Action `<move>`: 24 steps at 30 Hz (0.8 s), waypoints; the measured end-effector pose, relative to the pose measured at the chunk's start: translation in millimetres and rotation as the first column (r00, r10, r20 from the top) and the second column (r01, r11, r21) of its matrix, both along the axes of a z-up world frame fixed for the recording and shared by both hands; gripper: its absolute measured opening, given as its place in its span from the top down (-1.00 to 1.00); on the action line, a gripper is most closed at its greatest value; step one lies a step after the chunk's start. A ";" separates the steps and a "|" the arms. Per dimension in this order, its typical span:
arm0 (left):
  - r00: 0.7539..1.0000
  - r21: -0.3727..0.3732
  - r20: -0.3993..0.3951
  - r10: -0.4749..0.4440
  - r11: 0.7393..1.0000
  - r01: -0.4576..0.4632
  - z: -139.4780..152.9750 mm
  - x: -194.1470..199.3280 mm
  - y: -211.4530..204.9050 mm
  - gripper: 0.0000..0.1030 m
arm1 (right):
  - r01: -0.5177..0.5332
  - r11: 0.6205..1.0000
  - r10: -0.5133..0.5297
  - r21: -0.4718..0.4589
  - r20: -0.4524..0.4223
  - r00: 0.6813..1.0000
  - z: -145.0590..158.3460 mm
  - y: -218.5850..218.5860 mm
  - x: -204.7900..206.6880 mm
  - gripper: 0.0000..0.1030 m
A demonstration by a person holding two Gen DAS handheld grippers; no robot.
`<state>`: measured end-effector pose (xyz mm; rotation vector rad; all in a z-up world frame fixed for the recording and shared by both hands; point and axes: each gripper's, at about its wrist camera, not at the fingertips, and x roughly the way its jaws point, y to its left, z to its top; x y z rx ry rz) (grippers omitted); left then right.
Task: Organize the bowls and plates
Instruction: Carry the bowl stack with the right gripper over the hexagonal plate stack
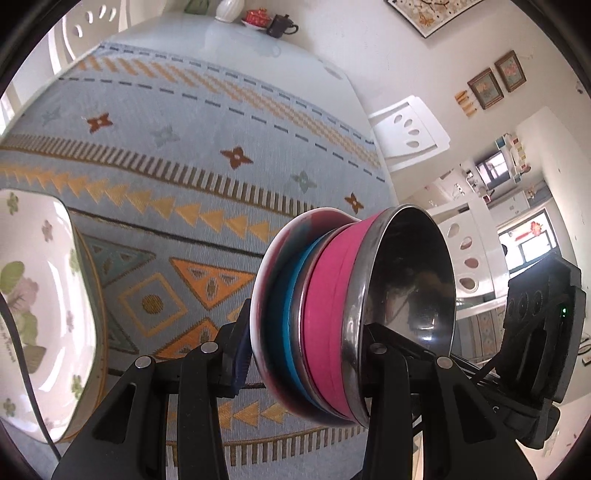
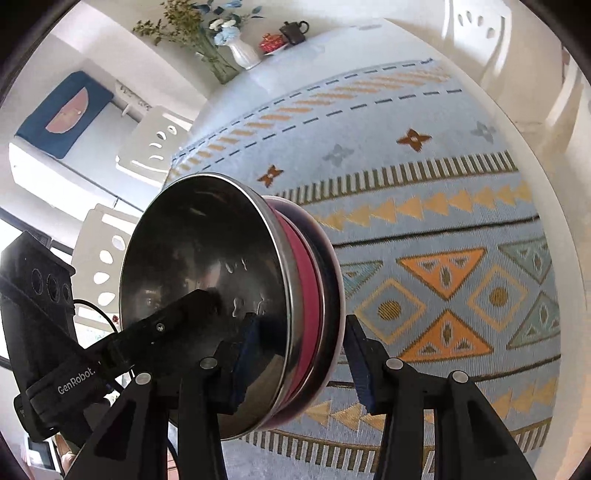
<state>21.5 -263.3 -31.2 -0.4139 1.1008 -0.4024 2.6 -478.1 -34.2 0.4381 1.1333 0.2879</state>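
A stack of nested bowls is held on edge above the table: a steel bowl (image 1: 410,280) innermost, then a pink bowl (image 1: 328,314), a blue one (image 1: 286,314) and a white-rimmed outer one (image 1: 266,280). My left gripper (image 1: 303,350) is shut on the stack's rim. My right gripper (image 2: 299,354) is shut on the same stack, steel bowl (image 2: 199,266) facing left, pink bowl (image 2: 306,295) behind it. The other gripper's body shows in each view, on the left in the right wrist view (image 2: 40,314). A white floral dish (image 1: 40,314) lies at left.
A blue patterned tablecloth (image 1: 207,155) covers the table. At the far end stand a white vase (image 2: 243,53), a red lidded pot (image 2: 271,42) and a dark teapot (image 2: 293,31). White chairs (image 1: 410,133) surround the table.
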 end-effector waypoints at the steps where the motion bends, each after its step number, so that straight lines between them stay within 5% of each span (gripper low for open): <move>1: 1.000 0.000 0.003 0.005 1.000 -0.005 3.3 -0.1 1.1 0.31 | -0.005 1.000 0.005 -0.001 0.004 1.000 4.3 1.1 0.8 0.13; 14: 0.984 0.000 0.091 0.154 0.988 -0.155 61.8 -16.0 46.6 0.34 | -0.161 0.986 0.163 -0.035 0.088 0.983 68.4 53.3 9.0 0.13; 24: 0.958 0.051 0.114 0.262 0.962 -0.270 82.7 -42.0 128.1 0.34 | -0.301 0.953 0.302 -0.015 0.074 0.950 74.3 141.2 5.6 0.13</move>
